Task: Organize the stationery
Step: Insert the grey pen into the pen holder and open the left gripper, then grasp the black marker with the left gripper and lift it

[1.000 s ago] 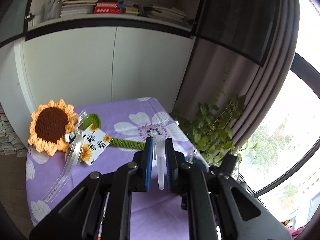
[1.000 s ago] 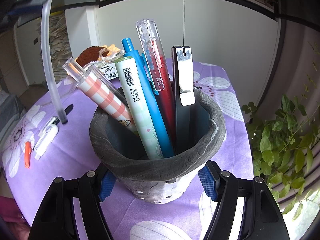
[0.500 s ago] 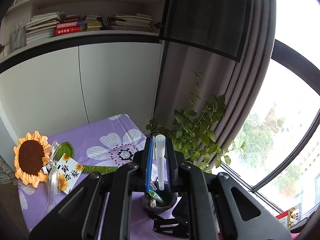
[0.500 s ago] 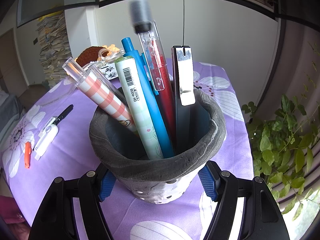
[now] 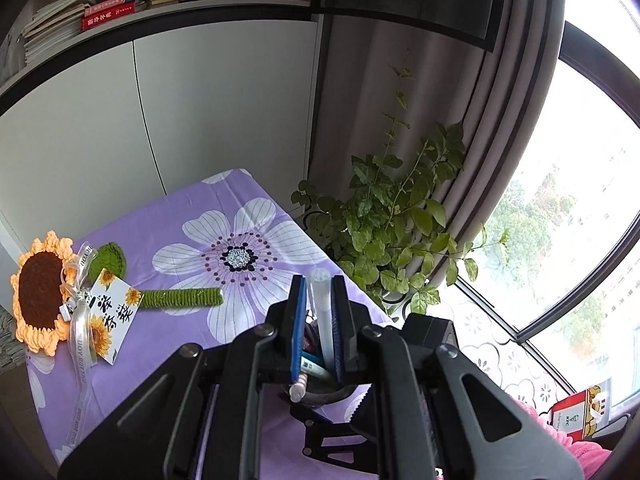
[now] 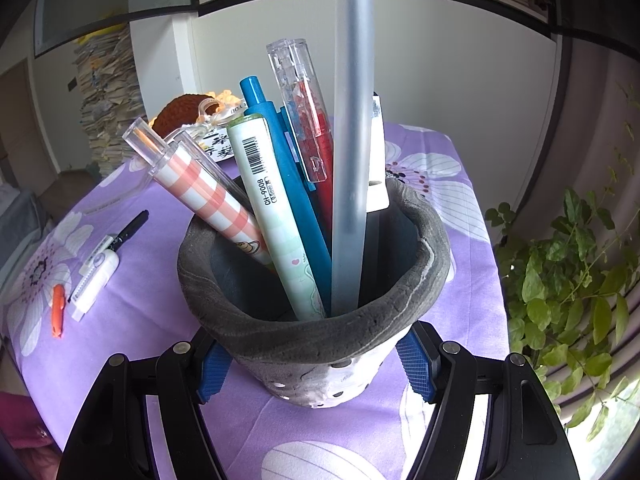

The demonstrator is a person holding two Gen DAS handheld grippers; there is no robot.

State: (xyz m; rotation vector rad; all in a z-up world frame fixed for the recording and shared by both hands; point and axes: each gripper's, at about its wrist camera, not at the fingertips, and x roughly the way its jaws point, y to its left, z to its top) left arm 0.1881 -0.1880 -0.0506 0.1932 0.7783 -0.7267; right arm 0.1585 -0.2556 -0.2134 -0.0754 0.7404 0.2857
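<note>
Clamping the frosted pen point(image 5: 323, 312) mid-barrel, the left gripper point(image 5: 320, 328) holds this light, stiff, slick tube inside the grey cup point(image 6: 320, 332), which the right gripper point(image 6: 316, 364) squeezes at its base.

We see bright daylight pouring through the window point(image 5: 580, 208), blown out white there. Both views bend strongly toward dark corners, and the frosted pen point(image 6: 352, 120) looms soft.

One grey pen holder point(image 6: 320, 340) holds six pens point(image 6: 280, 216); one marker point(image 6: 130, 226), one correction tape point(image 6: 94, 276) and one orange cutter point(image 6: 58, 310) lie on the table.
</note>
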